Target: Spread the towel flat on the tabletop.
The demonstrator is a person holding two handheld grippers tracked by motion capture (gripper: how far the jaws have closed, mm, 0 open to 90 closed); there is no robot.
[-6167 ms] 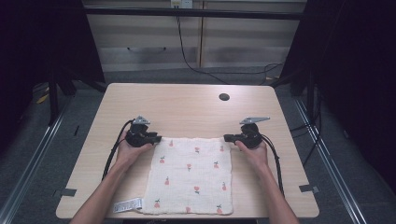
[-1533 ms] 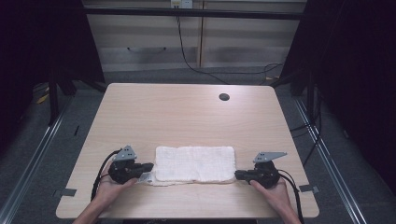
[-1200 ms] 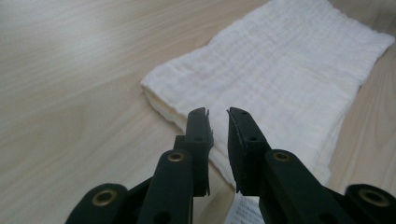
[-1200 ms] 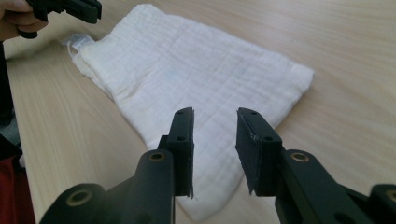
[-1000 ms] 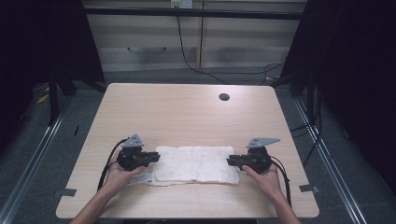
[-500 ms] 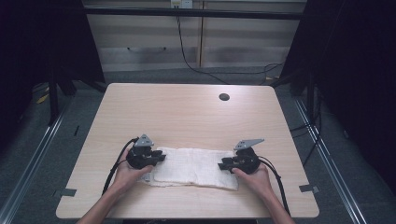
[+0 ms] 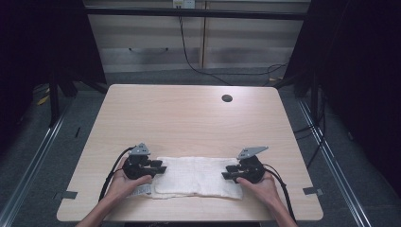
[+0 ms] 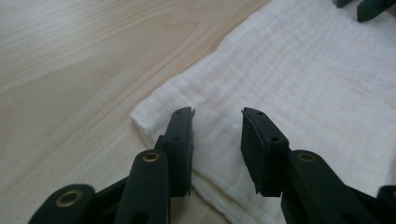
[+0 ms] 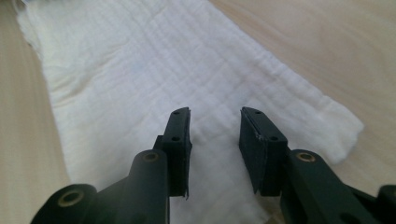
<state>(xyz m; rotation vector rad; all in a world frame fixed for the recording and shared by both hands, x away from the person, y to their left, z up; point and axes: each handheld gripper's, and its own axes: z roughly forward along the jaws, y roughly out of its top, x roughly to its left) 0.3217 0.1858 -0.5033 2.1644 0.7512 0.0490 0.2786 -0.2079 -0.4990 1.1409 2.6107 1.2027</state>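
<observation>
high view looks down; gripper views close, sharing the cloth (image 7: 196, 176).

A lab-like recording space: a bare wooden table (image 7: 189, 118) ringed by dark curtains (image 7: 359, 71), with loose cables (image 7: 198, 61) on grey floor (image 7: 47, 142) and metal rails (image 7: 28, 175).

Folded white cloth (image 7: 196, 175) on wooden table (image 7: 189, 118)

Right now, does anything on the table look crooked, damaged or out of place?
Nothing is damaged or spilled. The folded white cloth lies flat near the front edge of the table. Only its layers do not line up exactly: a lower edge and a small label stick out at its front left corner.
</observation>
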